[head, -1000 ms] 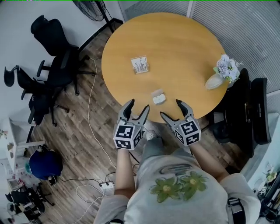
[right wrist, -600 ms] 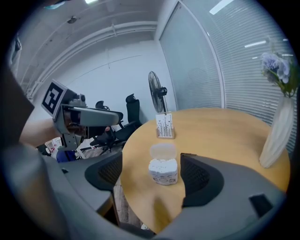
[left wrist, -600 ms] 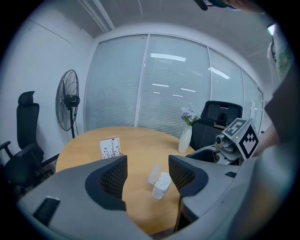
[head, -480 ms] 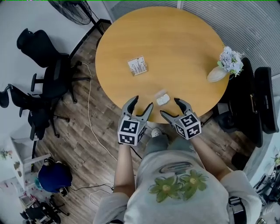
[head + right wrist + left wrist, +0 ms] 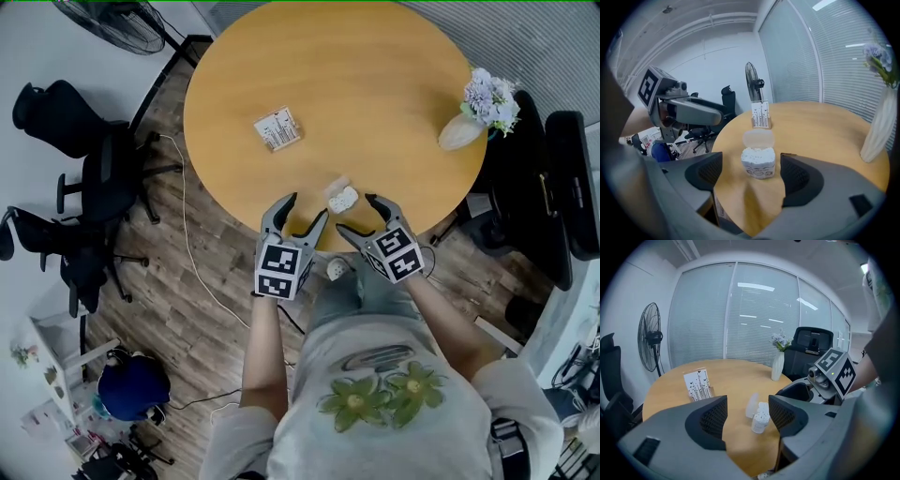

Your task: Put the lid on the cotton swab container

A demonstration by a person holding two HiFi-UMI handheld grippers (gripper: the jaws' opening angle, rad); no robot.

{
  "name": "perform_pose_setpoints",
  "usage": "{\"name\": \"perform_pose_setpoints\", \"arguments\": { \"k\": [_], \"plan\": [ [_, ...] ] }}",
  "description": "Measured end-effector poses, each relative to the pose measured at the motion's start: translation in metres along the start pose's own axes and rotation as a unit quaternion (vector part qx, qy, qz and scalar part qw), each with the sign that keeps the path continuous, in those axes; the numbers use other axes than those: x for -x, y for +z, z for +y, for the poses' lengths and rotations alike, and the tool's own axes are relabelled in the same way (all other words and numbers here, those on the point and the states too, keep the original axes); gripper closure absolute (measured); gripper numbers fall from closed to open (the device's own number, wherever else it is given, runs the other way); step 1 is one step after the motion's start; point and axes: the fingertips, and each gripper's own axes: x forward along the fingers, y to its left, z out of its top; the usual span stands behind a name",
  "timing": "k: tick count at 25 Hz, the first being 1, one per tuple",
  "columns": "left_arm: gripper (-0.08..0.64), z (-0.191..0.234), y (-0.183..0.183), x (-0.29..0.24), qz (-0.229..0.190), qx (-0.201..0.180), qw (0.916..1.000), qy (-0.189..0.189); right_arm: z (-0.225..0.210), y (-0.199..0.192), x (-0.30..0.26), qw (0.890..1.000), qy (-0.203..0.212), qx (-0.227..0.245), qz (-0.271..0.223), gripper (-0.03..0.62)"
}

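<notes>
A small clear cotton swab container (image 5: 343, 199) (image 5: 758, 162) (image 5: 760, 417) full of white swabs stands near the front edge of the round wooden table (image 5: 375, 84). Its translucent lid (image 5: 334, 185) (image 5: 758, 139) (image 5: 751, 405) stands open just behind it. My left gripper (image 5: 298, 221) hovers open at the table's edge, left of the container. To the container's right my right gripper (image 5: 358, 217) is open too, and in the right gripper view the container sits ahead between its jaws. Neither gripper holds anything.
A card holder with printed cards (image 5: 277, 128) stands further back on the table. A white vase of pale flowers (image 5: 476, 112) is at the table's right edge. Black office chairs (image 5: 89, 178) and a fan (image 5: 112, 19) stand on the wood floor at left.
Both grippers have moved forward to the table's edge, closer to the container. The head view has shifted so the table sits higher and more to the left.
</notes>
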Motion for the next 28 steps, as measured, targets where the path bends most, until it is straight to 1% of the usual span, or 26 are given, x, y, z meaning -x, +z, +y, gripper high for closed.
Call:
{"name": "perform_pose_setpoints", "arguments": {
  "k": [5,11,15,19,25,28],
  "plan": [
    [0.285,-0.004,-0.004,-0.012,0.019,-0.01,0.9997,-0.014,-0.006,-0.015,-0.013,1.0,0.001,0.002,0.026,0.196],
    [0.285,-0.001,-0.012,-0.024,0.051,-0.044,0.9972,-0.031,-0.011,-0.021,-0.024,0.999,0.009,0.0,0.041,0.197],
    [0.285,-0.006,-0.022,-0.033,0.075,-0.072,0.9936,-0.045,-0.011,-0.027,-0.03,0.999,0.012,0.003,0.048,0.198],
    [0.285,-0.011,-0.033,-0.04,0.1,-0.11,0.9876,-0.05,-0.012,-0.033,-0.037,0.999,0.009,0.004,0.052,0.2],
    [0.285,-0.015,-0.039,-0.047,0.113,-0.135,0.9824,-0.061,-0.016,-0.038,-0.044,0.999,-0.004,0.003,0.049,0.211],
    [0.285,-0.016,-0.041,-0.048,0.118,-0.149,0.9795,-0.066,-0.015,-0.038,-0.047,0.999,-0.007,0.005,0.044,0.227]
  ]
}}
